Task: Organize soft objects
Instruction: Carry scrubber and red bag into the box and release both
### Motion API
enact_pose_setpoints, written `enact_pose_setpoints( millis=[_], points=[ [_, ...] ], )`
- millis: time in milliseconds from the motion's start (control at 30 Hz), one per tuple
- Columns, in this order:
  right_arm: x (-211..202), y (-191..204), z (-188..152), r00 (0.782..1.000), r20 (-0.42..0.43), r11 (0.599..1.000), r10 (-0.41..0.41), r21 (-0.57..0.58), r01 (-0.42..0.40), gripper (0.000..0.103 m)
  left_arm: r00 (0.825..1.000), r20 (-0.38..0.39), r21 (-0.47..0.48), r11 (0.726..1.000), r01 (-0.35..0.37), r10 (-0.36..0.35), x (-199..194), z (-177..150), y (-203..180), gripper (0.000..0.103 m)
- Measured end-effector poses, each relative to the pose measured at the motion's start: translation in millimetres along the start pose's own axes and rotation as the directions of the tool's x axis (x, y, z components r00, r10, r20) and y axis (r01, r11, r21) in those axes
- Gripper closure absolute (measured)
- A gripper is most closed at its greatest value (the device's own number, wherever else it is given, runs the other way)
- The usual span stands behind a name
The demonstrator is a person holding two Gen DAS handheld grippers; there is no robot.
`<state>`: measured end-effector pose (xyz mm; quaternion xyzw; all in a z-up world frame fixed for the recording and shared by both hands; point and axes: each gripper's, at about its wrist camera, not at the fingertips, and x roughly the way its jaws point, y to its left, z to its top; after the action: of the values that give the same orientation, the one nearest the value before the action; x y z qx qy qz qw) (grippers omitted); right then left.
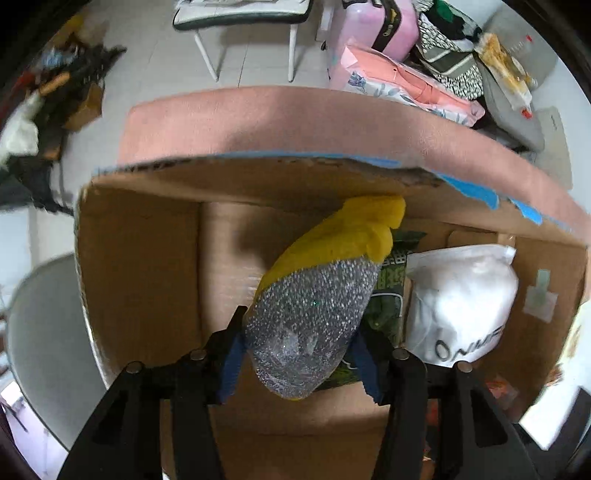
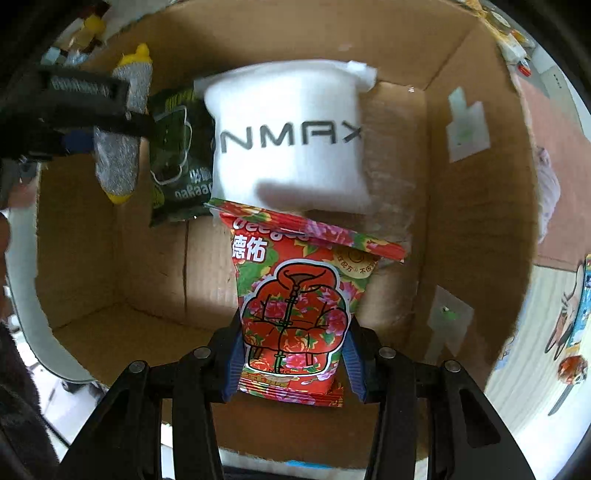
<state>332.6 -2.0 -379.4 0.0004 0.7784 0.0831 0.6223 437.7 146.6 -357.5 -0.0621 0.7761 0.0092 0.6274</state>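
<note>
While the left hand-held gripper (image 1: pixel 299 363) pinches the sponge (image 1: pixel 317 295) and the right hand-held gripper (image 2: pixel 293 363) pinches the red packet (image 2: pixel 295 314) over the box (image 2: pixel 122 258), each should be lowered before release: sponge at nine o'clock, packet at six of the white bag (image 2: pixel 288 136).

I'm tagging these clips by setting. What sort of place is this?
Most likely a lived-in room at home, used for sorting things. A pink suitcase and piled bags sit on a tiled floor, and a cardboard box stands open on a pink mat.
</note>
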Motion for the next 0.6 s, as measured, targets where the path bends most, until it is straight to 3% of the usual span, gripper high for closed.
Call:
enact_pose_setpoints(
  millis=[33,67,100,167,200,267,400,600],
  points=[
    [1,2,1,1.0,-0.002,1.0,0.004,-0.001,-0.004,0.041,1.0,-0.009,-0.008,1.0,0.011,-0.011,0,0,1,0.052],
    [1,4,1,1.0,0.002,1.0,0.005,0.003,-0.005,0.023,1.0,-0.013,-0.012,1.0,0.018,-0.018,-2,-1,2,0.048],
    [-1,4,2,1.0,0.008,1.0,0.001,0.006,-0.001,0.016,1.0,-0.006,-0.012,1.0,0.022,-0.022,-4,-2,3,0.04],
    [-3,0,4,1.0,0.02,1.0,0.002,0.007,-0.002,0.016,1.0,0.022,-0.007,1.0,0.022,-0.022,-12,-4,3,0.034],
    [-3,3,3,1.0,0.021,1.0,0.0,0.01,0.0,0.016,0.999,0.03,-0.005,1.0,0.023,-0.023,-15,-5,4,0.024],
    [-8,2,3,1.0,0.026,1.0,-0.01,0.008,0.01,0.015,0.998,0.052,-0.001,1.0,0.024,-0.024,-23,-9,5,0.015],
    [-22,1,1,0.998,0.06,1.0,-0.029,0.007,0.029,0.0,0.996,0.089,0.003,1.0,0.018,-0.018,-36,-22,8,0.002],
    [-45,6,-19,0.99,0.126,0.998,-0.055,0.017,0.053,0.0,0.988,0.157,0.009,1.0,0.0,-0.001,-52,-61,12,0.001]
  ],
)
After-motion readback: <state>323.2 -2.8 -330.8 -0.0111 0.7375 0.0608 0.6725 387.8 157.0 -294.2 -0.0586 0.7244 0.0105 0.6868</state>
